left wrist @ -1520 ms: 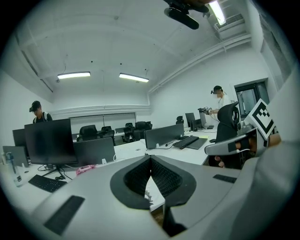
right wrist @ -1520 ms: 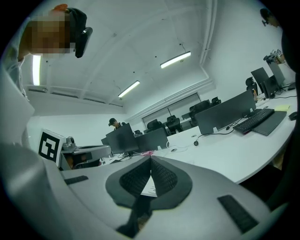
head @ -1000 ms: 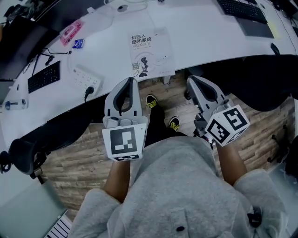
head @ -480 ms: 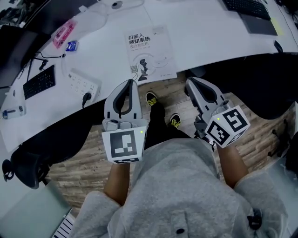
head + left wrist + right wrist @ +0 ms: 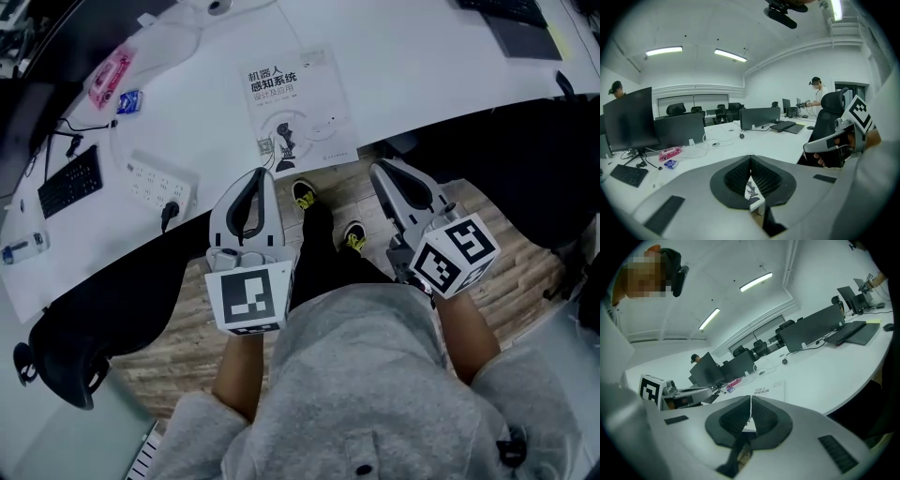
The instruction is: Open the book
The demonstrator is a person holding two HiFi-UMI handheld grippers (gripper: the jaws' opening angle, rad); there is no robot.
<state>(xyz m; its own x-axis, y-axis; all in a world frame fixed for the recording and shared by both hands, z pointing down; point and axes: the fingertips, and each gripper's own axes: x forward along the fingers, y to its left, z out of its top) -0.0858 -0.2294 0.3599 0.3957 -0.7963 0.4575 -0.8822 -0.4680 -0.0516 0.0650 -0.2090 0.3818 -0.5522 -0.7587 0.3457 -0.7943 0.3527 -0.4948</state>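
Observation:
The book [image 5: 298, 108] lies closed on the white desk [image 5: 422, 75] near its front edge, white cover up with dark title print. My left gripper [image 5: 263, 174] is shut and empty, held off the desk just short of the book's near edge. My right gripper [image 5: 382, 170] is also shut and empty, to the right of the book and below the desk edge. In the left gripper view the jaws [image 5: 750, 159] meet, and a sliver of the book [image 5: 753, 194] shows through the slit under them. In the right gripper view the book [image 5: 765, 390] lies beyond the closed jaws [image 5: 751, 397].
A power strip [image 5: 155, 183], a black keyboard [image 5: 70, 181], a pink packet [image 5: 110, 73] and a blue packet [image 5: 129, 100] lie on the desk's left part. Another keyboard [image 5: 502, 7] is at the far right. An office chair [image 5: 66, 361] stands lower left. My shoes [image 5: 305, 195] rest on the wooden floor.
Both grippers have sunk slightly in front of the desk edge and stay shut. The head view has shifted, so the desk's left part sits lower and further left. The book has not moved.

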